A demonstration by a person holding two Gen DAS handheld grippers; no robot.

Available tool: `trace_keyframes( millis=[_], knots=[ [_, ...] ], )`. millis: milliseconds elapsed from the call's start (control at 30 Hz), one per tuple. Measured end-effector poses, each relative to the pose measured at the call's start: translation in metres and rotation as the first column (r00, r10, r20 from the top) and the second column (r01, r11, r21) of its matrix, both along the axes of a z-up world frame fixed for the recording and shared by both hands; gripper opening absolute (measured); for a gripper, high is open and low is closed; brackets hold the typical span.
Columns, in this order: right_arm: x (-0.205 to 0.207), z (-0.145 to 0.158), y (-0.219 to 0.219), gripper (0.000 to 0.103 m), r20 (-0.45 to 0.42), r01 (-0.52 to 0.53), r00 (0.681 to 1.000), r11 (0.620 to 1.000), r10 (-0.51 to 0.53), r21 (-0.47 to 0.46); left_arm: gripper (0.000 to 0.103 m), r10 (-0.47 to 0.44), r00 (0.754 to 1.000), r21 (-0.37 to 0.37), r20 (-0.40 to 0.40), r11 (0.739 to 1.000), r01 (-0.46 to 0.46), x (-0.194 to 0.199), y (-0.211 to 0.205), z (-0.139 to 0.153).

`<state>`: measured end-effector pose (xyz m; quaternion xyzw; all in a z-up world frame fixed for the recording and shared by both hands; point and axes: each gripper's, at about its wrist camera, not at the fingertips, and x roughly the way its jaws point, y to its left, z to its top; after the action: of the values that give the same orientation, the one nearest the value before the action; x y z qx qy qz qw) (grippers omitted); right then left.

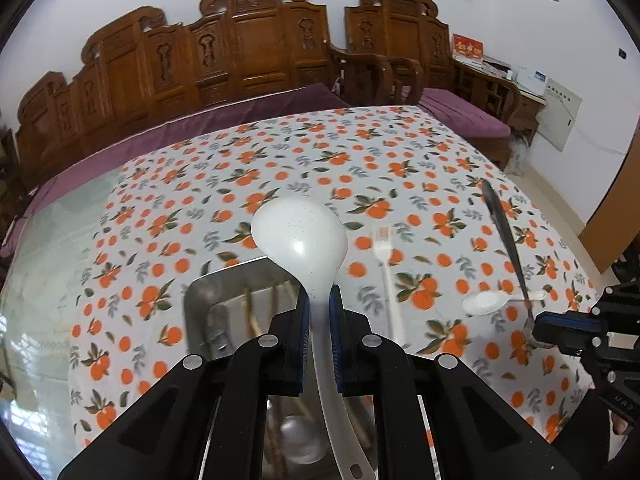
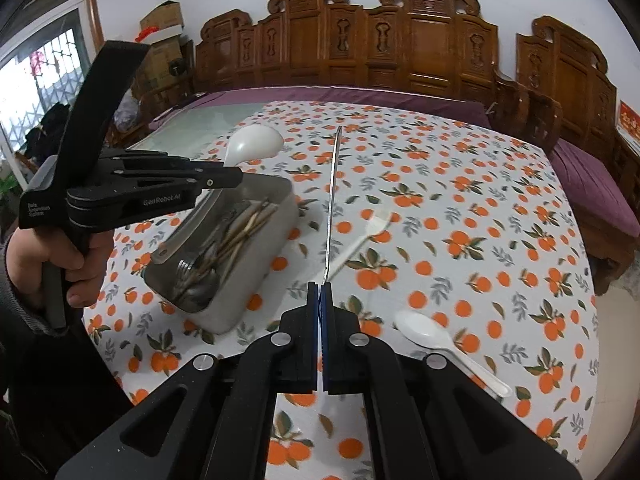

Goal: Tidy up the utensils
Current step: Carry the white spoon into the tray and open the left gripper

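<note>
Our left gripper (image 1: pixel 319 312) has its jaws clamped on a white ladle (image 1: pixel 301 236) above a metal tray (image 2: pixel 256 216); our right gripper (image 2: pixel 320 294) pinches a metal knife (image 2: pixel 333 200), with a white fork (image 2: pixel 360 240) beyond its jaws.

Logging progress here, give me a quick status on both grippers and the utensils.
Left gripper shut on ladle. Right gripper shut on knife. Fork, spoon loose on cloth; tray unobstructed.

A: The white ladle (image 1: pixel 300 236) runs its handle end off the bottom edge; the metal tray (image 1: pixel 224 300) sits half hidden behind the left gripper (image 1: pixel 319 312).

B: Agreed; the plastic fork (image 1: pixel 385 264) is smeared by blur; the tray's contents stay unclear.
</note>
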<state>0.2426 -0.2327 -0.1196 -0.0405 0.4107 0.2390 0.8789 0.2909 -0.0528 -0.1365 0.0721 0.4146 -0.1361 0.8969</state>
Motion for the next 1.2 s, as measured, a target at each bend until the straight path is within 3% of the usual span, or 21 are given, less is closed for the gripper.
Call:
trace_keyframes(
  millis=[433,1067,1200],
  knots=[
    [0.010,-0.009,0.046,0.002,-0.023,-0.061,0.998,0.998,0.061,-0.009,0.009,0.061,0.996,0.002,-0.059,0.998,-0.061,0.004,0.049,-0.044],
    [0.022,-0.021,0.073,0.002,-0.053,-0.084,0.995,0.996,0.083,-0.011,0.010,0.052,0.994,-0.010,-0.098,0.999,-0.054,0.007,0.056,-0.066],
    [0.022,-0.022,0.074,0.002,-0.054,-0.084,0.995,0.996,0.083,-0.013,0.022,0.047,0.996,-0.012,-0.075,0.999,-0.048,0.004,0.057,-0.059]
  ],
)
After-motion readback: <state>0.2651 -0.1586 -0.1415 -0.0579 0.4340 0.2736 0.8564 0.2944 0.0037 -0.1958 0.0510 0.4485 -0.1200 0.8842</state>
